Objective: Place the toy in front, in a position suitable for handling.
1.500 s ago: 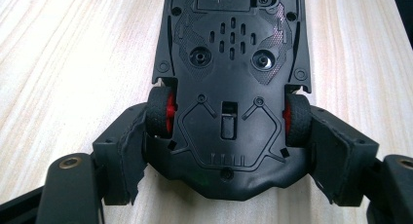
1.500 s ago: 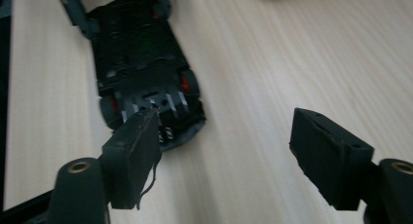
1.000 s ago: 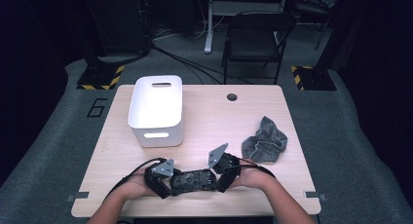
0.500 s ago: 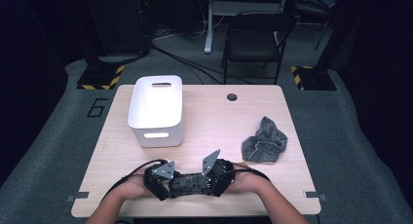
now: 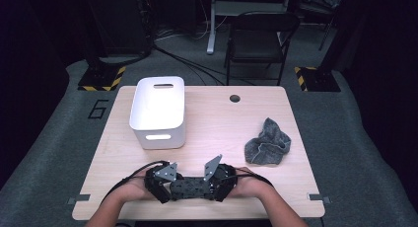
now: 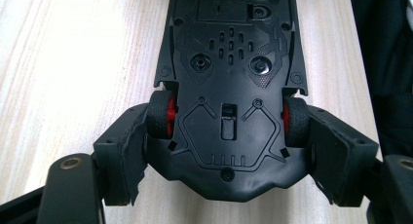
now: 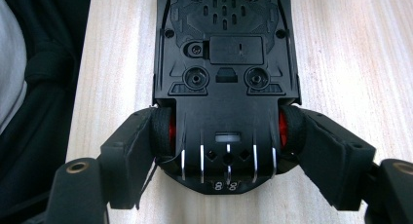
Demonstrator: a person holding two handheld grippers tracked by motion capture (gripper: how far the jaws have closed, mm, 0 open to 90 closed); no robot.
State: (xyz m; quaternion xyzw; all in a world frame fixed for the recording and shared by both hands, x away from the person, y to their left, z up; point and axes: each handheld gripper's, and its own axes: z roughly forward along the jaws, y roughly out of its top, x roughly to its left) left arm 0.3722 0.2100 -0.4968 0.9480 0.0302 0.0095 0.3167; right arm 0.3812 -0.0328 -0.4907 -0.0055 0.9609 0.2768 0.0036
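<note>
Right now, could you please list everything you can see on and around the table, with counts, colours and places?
Toy car: one, black with red wheel hubs, upside down at the near table edge, held end to end between both grippers.
Bin: one, white, far left of table.
Cloth: one, grey, crumpled, right side.
Table: one, light wood, hole near far edge.
Chair: one, dark, beyond the table.
Left gripper: black, jaws against the car's wheels at one end.
Right gripper: black, jaws just been closing, on the wheels at the other end.
</note>
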